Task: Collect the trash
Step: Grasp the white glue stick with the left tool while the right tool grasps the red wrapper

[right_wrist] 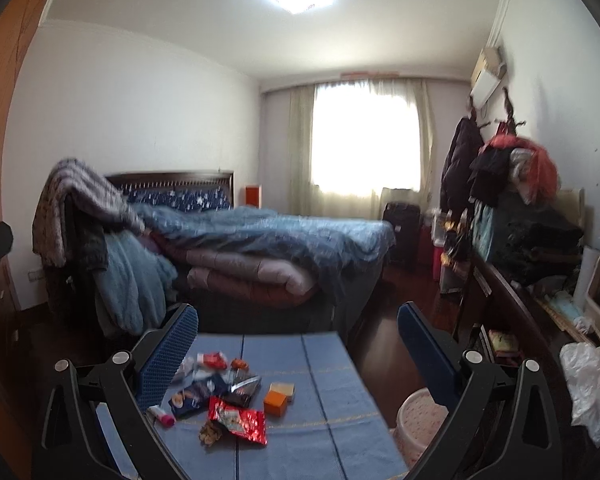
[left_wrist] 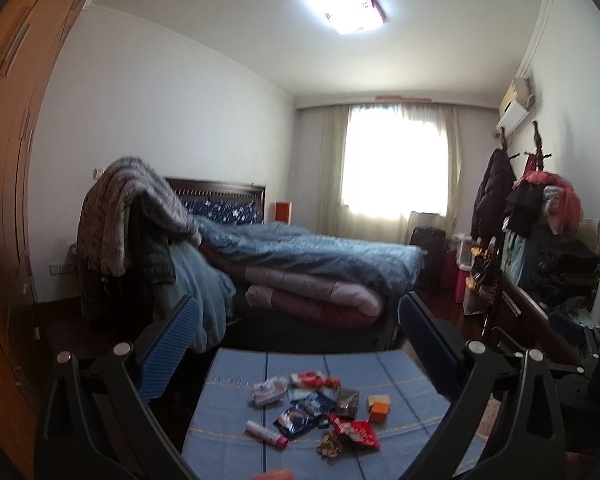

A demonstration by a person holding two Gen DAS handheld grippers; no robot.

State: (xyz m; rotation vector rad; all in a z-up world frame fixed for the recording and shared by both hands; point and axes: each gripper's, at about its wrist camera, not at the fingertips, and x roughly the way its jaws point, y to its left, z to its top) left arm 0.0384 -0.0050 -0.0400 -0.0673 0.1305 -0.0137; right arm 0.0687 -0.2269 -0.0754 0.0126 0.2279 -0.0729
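Room: bedroom, unmade bed [left_wrist: 300,256]
Counter [right_wrist: 340,400]: I see scattered wrappers [left_wrist: 324,408], pink bin [right_wrist: 416,420] beside
Left claw [left_wrist: 296,344]: spread, empty
Right claw [right_wrist: 296,344]: spread, empty

Table [left_wrist: 404,392]: near edge cut off by the bottom frame edge in both views; legs not visible.
Left gripper's left finger [left_wrist: 168,350] hides the table's left edge.
Right view: blue-padded finger [right_wrist: 166,354] covers the left part of the wrapper pile [right_wrist: 220,384]; white tube [right_wrist: 161,415] only partly seen.
Wrapper print blurred, unreadable.
Small crumpled brown scrap [left_wrist: 330,443]: possibly foil or paper, cannot tell.
Pink bin [right_wrist: 418,420] half hidden behind the right finger; contents not visible.
Bed [right_wrist: 260,240] smeared by motion blur.
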